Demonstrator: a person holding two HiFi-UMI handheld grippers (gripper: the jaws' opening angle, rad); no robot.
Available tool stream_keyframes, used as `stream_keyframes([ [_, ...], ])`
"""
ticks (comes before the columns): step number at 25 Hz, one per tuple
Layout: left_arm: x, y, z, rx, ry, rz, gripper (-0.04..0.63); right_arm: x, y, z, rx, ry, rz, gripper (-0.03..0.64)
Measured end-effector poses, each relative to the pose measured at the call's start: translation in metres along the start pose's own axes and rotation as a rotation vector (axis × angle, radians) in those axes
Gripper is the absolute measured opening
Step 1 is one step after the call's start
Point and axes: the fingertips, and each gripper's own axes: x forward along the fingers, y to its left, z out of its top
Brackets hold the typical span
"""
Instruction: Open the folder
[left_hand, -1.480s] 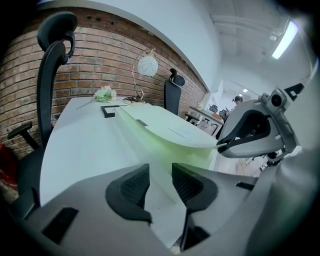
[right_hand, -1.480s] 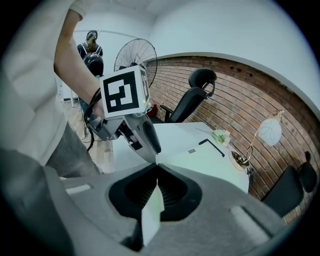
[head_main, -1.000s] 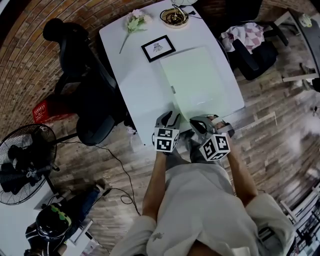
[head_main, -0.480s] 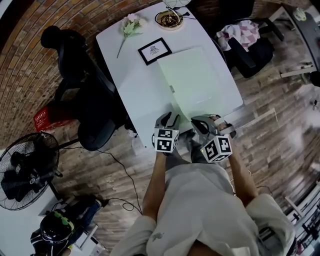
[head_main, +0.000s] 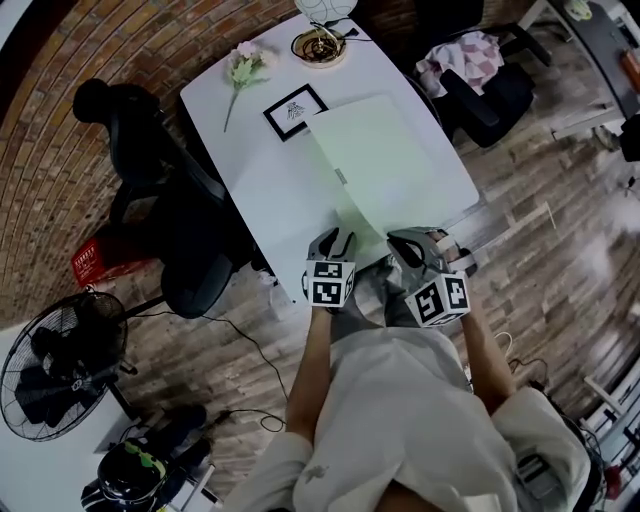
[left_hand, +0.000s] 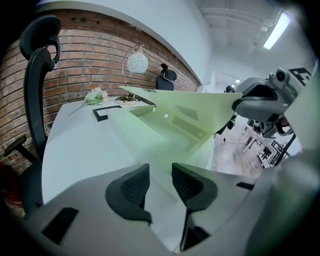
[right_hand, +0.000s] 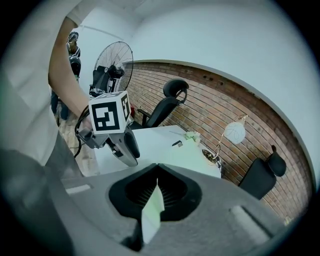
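- My right tongs (right_hand: 157, 175) are squeezing shut on the near corner of the pale green cover (left_hand: 190, 102), and the sheet is standing edge-on between the pads.
- My left tongs (left_hand: 160, 182) are hanging just beside them with the jaws a little apart, gripping nothing. Only the table top and the folder's near edge are showing through the gap.
- The folder (head_main: 390, 165) is lying on the near right part of the white table (head_main: 260, 190). Its cover is tilting up from the pinched corner, and the inner pockets are showing underneath.
- A black picture frame (head_main: 290, 110) is lying just beside the folder's far left corner.
- A flower (head_main: 240, 65), a dish (head_main: 320, 45) and a round lamp (left_hand: 136, 62) are sitting at the far end.
- An office chair (head_main: 150, 170) is standing at the table's left side, and a fan (head_main: 60, 365) is standing well apart on the floor.
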Motion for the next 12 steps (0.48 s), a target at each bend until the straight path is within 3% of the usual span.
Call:
stream_keyframes([
  [12, 0.001, 0.001, 0.002, 0.045, 0.025, -0.027, 0.141, -0.022, -0.030, 0.001, 0.095, 0.008, -0.149, 0.009],
])
